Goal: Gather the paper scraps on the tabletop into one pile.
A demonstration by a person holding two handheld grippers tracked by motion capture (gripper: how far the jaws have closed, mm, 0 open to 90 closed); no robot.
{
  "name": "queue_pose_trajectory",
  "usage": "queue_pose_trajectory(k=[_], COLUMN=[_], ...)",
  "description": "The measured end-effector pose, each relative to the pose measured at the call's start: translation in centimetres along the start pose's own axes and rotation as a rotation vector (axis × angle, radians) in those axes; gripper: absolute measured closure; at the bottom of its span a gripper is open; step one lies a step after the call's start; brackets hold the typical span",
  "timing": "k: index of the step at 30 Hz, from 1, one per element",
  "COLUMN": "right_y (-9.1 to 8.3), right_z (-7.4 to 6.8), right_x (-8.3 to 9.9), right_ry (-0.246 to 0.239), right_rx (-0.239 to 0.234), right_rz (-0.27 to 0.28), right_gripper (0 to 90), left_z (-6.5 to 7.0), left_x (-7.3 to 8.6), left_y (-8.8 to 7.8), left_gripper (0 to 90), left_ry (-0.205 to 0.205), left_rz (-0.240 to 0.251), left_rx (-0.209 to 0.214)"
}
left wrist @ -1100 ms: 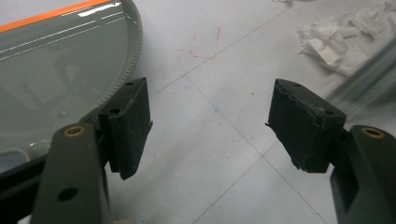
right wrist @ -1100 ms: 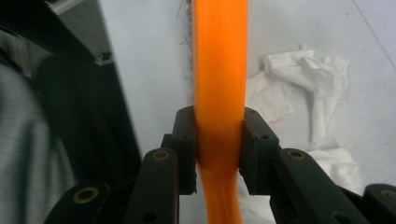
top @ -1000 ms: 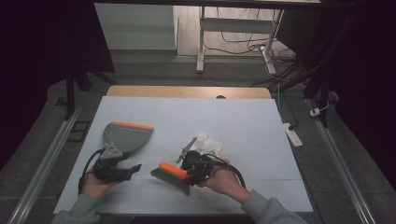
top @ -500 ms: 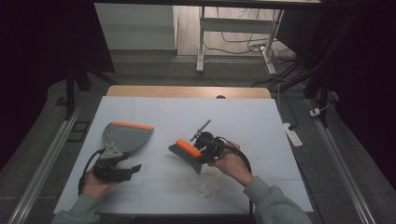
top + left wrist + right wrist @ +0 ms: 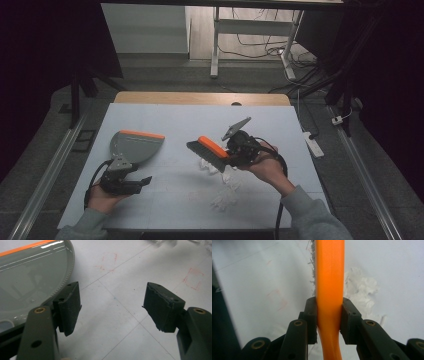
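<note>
High view: the right claw (image 5: 231, 156) pinches a brush (image 5: 210, 152) by its orange handle, held above crumpled white paper scraps (image 5: 225, 192) on the tabletop (image 5: 280, 125); the dustpan (image 5: 135, 146) lies just beyond the left claw (image 5: 140, 181).

Left gripper view: jaws spread, empty, the dustpan (image 5: 27, 277) beside one jaw, perhaps touching it.

Right gripper view: the handle (image 5: 329, 290) looks stiff, light and smooth; gripping nearer the bristles should resist twisting

White-topped table (image 5: 150, 112), grey floor (image 5: 165, 75); white desk legs (image 5: 216, 40), cables, dark surroundings
</note>
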State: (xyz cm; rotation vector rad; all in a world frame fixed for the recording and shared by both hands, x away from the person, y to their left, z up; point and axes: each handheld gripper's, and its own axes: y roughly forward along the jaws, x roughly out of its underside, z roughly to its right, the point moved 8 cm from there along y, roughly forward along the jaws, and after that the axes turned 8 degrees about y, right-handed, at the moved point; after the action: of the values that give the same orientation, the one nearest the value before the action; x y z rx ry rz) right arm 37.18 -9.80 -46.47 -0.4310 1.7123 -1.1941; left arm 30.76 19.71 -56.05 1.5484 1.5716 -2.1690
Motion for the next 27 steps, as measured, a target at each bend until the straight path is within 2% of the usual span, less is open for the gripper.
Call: queue_pose_trajectory(k=[2, 4, 6, 8, 9, 10, 15, 19, 21, 22, 27], right_y=[-0.5, -0.7, -0.6, -0.4, -0.4, -0.2, 0.5, 1.3, 1.8, 2.0, 3.0], right_z=[-0.3, -1.1, -2.0, -3.0, -3.7, -4.2, -6.5, -6.9, -6.6, -6.3, -4.7], right_x=[0.9, 2.2, 3.4, 4.6, 5.2, 5.6, 7.7, 8.8, 9.1, 8.9, 7.7], right_ry=[-0.031, -0.057, -0.086, -0.139, -0.143, -0.173, -0.201, -0.221, -0.248, -0.252, -0.290], right_rx=[-0.010, -0.042, -0.070, -0.080, -0.083, -0.092, -0.133, -0.138, -0.116, -0.089, -0.046], right_rz=[-0.034, -0.073, -0.103, -0.130, -0.151, -0.151, -0.216, -0.264, -0.284, -0.275, -0.261], right_gripper=[70.0, 70.0, 70.0, 70.0, 69.9, 70.0, 69.9, 69.9, 70.0, 70.0, 69.9], left_z=[0.0, 0.0, 0.0, 0.1, 0.1, 0.1, 0.1, 0.1, 0.1, 0.1, 0.1], left_x=[0.0, 0.0, 0.0, 0.0, 0.0, 0.0, -0.1, 0.0, 0.0, 0.0, 0.0], left_y=[0.0, 0.0, 0.0, 0.1, 0.1, 0.1, 0.1, 0.1, 0.1, 0.1, 0.1], left_gripper=[30.5, 30.5, 30.5, 30.6, 30.7, 30.7, 30.7, 30.7, 30.7, 30.7, 30.7], left_ry=[-0.004, -0.002, -0.001, -0.001, 0.002, 0.002, 0.000, -0.004, -0.003, -0.004, -0.004], left_rz=[0.002, 0.001, 0.000, -0.003, -0.005, -0.004, -0.004, -0.005, -0.005, -0.005, -0.006], left_rx=[-0.001, 0.000, 0.000, 0.000, -0.001, -0.001, -0.003, -0.004, -0.004, -0.005, -0.004])
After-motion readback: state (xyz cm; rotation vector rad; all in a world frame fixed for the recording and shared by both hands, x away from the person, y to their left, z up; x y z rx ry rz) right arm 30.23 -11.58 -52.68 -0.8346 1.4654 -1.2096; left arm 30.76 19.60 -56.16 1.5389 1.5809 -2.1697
